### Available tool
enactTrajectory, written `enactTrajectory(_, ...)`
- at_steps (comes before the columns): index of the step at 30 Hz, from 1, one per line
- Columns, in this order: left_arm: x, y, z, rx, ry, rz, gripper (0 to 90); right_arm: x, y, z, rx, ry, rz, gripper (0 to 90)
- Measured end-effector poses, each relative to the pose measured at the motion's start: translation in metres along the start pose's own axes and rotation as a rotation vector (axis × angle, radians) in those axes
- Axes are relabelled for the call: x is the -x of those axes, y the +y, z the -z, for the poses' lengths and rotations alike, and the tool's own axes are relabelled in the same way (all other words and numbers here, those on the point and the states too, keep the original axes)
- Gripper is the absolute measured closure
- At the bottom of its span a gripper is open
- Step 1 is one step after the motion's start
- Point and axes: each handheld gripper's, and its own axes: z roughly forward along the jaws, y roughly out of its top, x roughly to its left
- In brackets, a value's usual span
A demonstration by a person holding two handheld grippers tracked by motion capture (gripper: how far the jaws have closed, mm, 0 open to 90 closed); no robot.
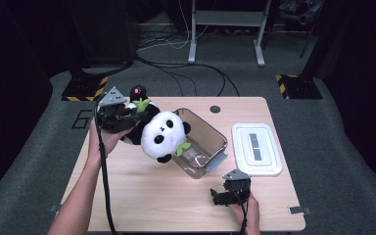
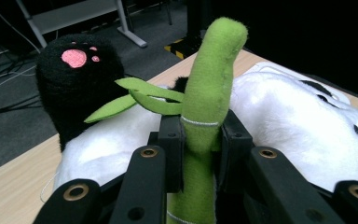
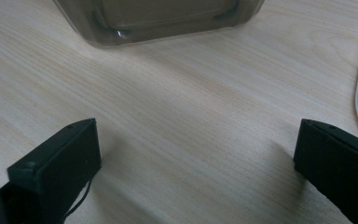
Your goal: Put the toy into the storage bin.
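Nearest you: your right claw (image 1: 225,188) rests low over the tabletop (image 1: 142,196) at its near right, jaws spread wide with bare wood between them and nothing held. Just beyond it in the right gripper view stands the near wall of the clear bin (image 3: 158,21).

No brand or label readable on any item. The one marking is a large pale "6" on the grey floor (image 1: 81,119) off the tabletop's left edge.

Middle: the clear bin (image 1: 214,137) sits open near the centre. Its white lid (image 1: 256,148) lies flat to the right, apart from the bin, a grey strip down its middle.

Farther left: your left claw (image 1: 129,113) is clamped on the green bamboo stalk (image 2: 205,116) sewn to the panda plush (image 1: 161,134). The stalk stands upright between the pads, tip up, leaves (image 2: 135,95) off to one side.

The panda is held above the tabletop at the bin's left rim. Its long axis slants from the far left toward the bin: head nearest the bin, face turned up toward the high camera, a black foot with a pink paw print (image 2: 77,58) at the far end.
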Motion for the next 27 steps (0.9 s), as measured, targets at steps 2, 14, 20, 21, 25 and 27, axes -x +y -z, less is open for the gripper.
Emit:
enactTrajectory(2,0.002,0.003,-0.003,-0.002,-0.005,-0.007,74.9,0.000,0.000,0.000,0.000,0.000,-0.001,0.0)
enactTrajectory(14,0.005,0.018,-0.025,0.005,-0.052,-0.009,74.9,0.000,0.000,0.000,0.000,0.000,-0.004,0.0)
enactTrajectory(20,0.009,0.024,-0.036,0.006,-0.068,-0.029,74.8,0.000,0.000,0.000,0.000,0.000,-0.001,0.0)
enactTrajectory(21,0.010,0.025,-0.038,0.004,-0.074,-0.031,74.9,0.000,0.000,0.000,0.000,0.000,-0.002,0.0)
enactTrajectory(25,0.013,0.028,-0.045,0.002,-0.090,-0.044,74.9,0.000,0.000,0.000,-0.001,0.001,0.001,0.0)
enactTrajectory(27,0.014,0.030,-0.048,0.003,-0.095,-0.048,74.8,0.000,0.000,0.000,0.002,-0.001,0.000,0.0)
